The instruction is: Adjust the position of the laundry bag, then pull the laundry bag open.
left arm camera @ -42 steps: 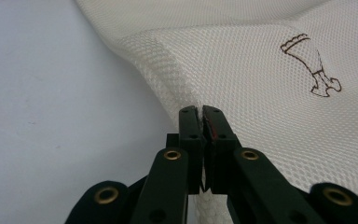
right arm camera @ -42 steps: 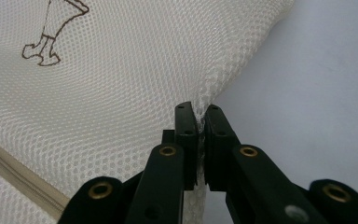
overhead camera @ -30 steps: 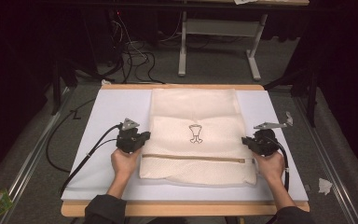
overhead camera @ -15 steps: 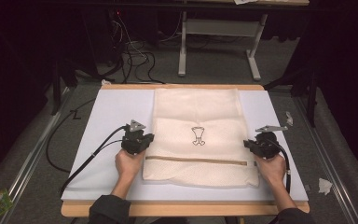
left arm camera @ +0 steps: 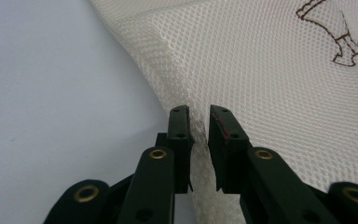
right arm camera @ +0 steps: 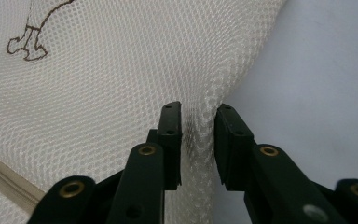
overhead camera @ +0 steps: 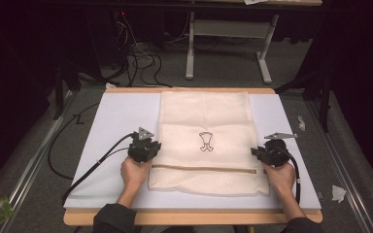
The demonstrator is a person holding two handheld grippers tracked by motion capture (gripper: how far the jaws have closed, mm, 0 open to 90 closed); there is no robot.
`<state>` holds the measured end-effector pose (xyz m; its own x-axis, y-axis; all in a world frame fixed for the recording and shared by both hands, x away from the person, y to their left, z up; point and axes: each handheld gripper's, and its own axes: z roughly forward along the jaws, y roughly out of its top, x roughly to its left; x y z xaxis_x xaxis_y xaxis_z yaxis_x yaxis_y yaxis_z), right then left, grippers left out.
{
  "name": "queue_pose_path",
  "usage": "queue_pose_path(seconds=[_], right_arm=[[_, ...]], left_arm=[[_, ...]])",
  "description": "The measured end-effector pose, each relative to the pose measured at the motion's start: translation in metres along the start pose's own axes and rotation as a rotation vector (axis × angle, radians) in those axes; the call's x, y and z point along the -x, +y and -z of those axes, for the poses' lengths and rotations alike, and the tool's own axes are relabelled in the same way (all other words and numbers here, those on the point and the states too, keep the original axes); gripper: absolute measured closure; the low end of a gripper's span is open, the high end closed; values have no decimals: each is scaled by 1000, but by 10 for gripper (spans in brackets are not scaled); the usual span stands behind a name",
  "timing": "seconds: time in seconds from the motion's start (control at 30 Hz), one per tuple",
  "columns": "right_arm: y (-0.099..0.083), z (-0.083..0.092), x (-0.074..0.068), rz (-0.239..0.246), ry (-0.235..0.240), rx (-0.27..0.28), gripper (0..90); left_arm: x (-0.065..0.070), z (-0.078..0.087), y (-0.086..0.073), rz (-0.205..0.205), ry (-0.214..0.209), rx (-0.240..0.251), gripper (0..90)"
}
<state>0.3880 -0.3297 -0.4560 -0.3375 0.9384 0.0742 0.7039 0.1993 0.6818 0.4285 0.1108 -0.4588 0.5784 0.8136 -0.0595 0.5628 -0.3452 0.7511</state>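
A cream mesh bag (overhead camera: 205,141) lies flat on the white surface (overhead camera: 111,121), reaching from the far edge toward the near one, with a small brown outline emblem (overhead camera: 206,141) near its middle and a tan zipper strip (overhead camera: 201,169) running left to right across its near part.

The left gripper (overhead camera: 149,149) sits at the bag's left edge, just far of the zipper line, held by the person's left hand (overhead camera: 135,172). In the left gripper view (left arm camera: 199,122) a raised fold of the mesh edge stands between the two black jaws. The jaws have just been opening: a narrow gap shows on either side of the fold, so the pads no longer press on it.

The right gripper (overhead camera: 258,153) sits at the bag's right edge, level with the other, in the right hand (overhead camera: 280,175). Its own view (right arm camera: 198,120) shows the same picture — a ridge of mesh rising between jaws that have just been opening, wider apart than the left pair and clear of the cloth on both sides.

A black cable (overhead camera: 90,171) trails from the left gripper across the surface toward the near left corner — another loops by the right wrist. Both sleeves enter from the near edge.
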Motion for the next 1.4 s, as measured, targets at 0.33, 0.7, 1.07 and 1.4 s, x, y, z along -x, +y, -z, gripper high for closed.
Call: queue_pose_path(seconds=[0.33,0.7,1.07,1.4], right_arm=[[-5,4,3,-33,5,28,525],[-16,11,4,-41,-1,25,476],[-34,23,1,-33,4,44,478],[-38,13,-3,-31,16,15,527]], left_arm=[[4,-2,-4,-3,10,0,575],[20,11,-17,-77,33,39,512],[41,20,-30,-93,-47,56,471],[60,20,-41,-90,-103,58,476]])
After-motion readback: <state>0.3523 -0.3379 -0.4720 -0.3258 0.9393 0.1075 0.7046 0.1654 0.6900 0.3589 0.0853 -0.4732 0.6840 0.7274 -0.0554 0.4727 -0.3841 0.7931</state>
